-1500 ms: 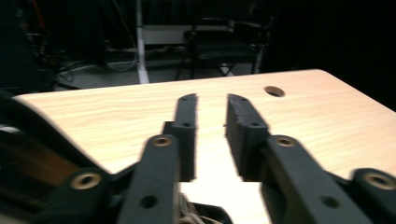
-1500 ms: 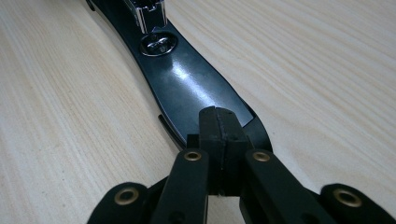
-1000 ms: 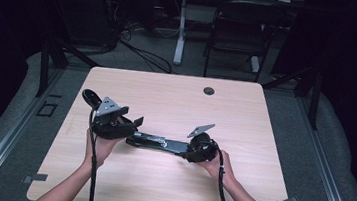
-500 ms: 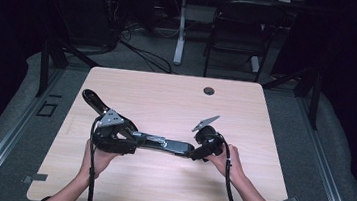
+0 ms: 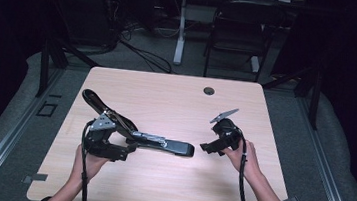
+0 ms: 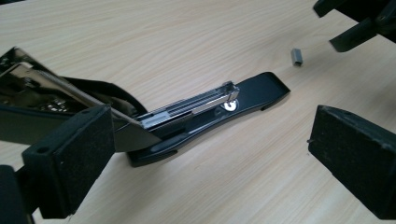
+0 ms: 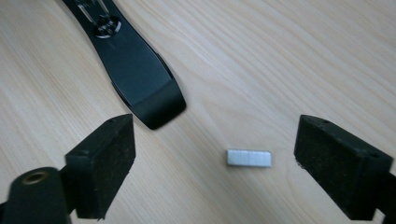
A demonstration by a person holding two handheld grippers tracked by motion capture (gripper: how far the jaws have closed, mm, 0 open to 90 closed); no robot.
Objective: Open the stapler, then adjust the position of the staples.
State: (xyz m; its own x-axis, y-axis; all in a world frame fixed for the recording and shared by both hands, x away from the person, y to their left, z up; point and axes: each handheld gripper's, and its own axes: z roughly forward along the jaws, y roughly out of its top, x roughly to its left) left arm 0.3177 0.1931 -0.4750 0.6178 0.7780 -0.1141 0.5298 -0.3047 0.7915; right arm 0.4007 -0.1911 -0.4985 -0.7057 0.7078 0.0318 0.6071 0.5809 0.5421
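I have the stapler (image 5: 159, 143) hinged open, flat ahead of my left gripper (image 6: 205, 158). Both grippers have just been opening, nothing between the pads. Staples (image 7: 249, 157) lie between my right gripper's (image 7: 233, 163) fingers; loading remains.

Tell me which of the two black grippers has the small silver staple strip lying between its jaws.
The right gripper: the small silver staple strip lies on the wooden table between its open jaws. The left gripper stands open beside the opened black stapler.
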